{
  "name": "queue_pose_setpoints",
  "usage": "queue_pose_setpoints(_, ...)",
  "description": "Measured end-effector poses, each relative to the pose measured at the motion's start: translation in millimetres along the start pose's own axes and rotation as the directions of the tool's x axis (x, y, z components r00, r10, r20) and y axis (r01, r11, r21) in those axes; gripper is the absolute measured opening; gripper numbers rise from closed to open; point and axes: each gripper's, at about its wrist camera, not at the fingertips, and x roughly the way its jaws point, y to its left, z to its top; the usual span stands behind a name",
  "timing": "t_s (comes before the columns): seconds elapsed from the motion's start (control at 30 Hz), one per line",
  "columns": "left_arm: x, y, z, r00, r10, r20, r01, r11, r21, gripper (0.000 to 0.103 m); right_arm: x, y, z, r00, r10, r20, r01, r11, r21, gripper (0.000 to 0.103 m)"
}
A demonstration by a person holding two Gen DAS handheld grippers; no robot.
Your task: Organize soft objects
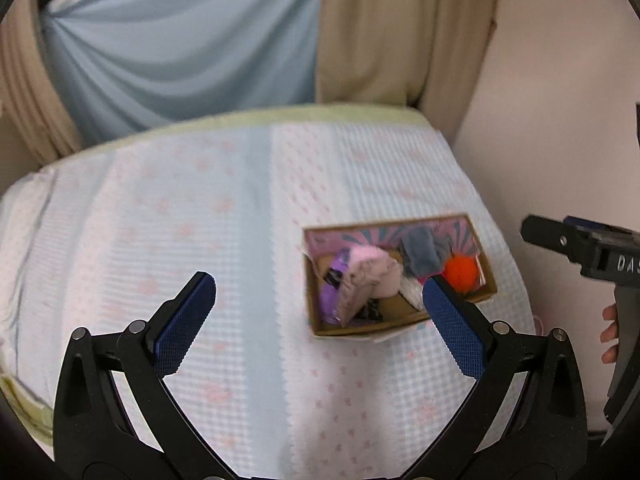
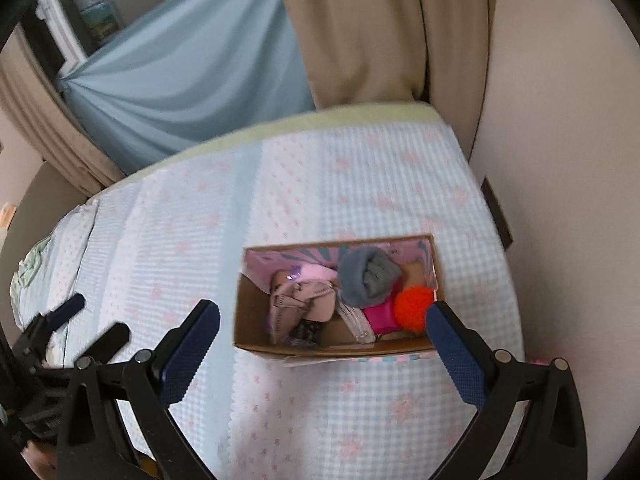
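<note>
Both your left gripper [image 1: 320, 320] and right gripper [image 2: 322, 344] hover, jaws apart and empty, above the bed's cardboard box [image 2: 248, 320]; its light, squashy grey knit bundle [image 2: 366, 278] likely wants pinching mid-fold.

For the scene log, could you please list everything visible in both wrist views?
cardboard box: one, brown with pink lining, on the bed, open.
orange ball: one, fuzzy, box's right end.
grey knit item: one, in box, behind the ball.
pale pink cloth: one, box's left half.
magenta item: one, in box, beside the ball.
bedspread: one, blue-white check with pink print.
curtains: beige and light blue, behind the bed.
left gripper: open, empty.
right gripper: open, empty.
</note>
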Motion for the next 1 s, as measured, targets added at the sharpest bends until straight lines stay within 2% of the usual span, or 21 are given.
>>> queue_pose_setpoints(0.17,-69,26,12,0.994,0.057,0.098,-0.053,0.998,-0.037,0.103,-51,37,0,0.996,-0.014,0.086,0.021,0.997,-0.073,0.102)
queue_pose_setpoints(0.33,-125,52,17,0.98,0.087,0.177,-0.076,0.995,-0.07,0.103,-103,75,-7,0.98,-0.03,0.195,0.05,0.994,-0.096,0.102)
queue_pose_setpoints(0.47,-162,72,14,0.969,0.099,0.225,-0.082,0.993,-0.085,0.103,-130,97,-20,0.965,-0.034,0.258,0.061,0.994,-0.094,0.102)
queue_pose_setpoints(0.77,-210,96,-12,0.941,0.101,0.323,-0.077,0.993,-0.089,0.103,-152,126,-47,0.94,-0.084,0.332,0.119,0.989,-0.087,0.102)
queue_pose_setpoints(1.0,-222,104,-24,0.931,0.087,0.355,-0.062,0.995,-0.08,0.103,-159,135,-53,0.929,-0.116,0.35,0.152,0.985,-0.076,0.102)
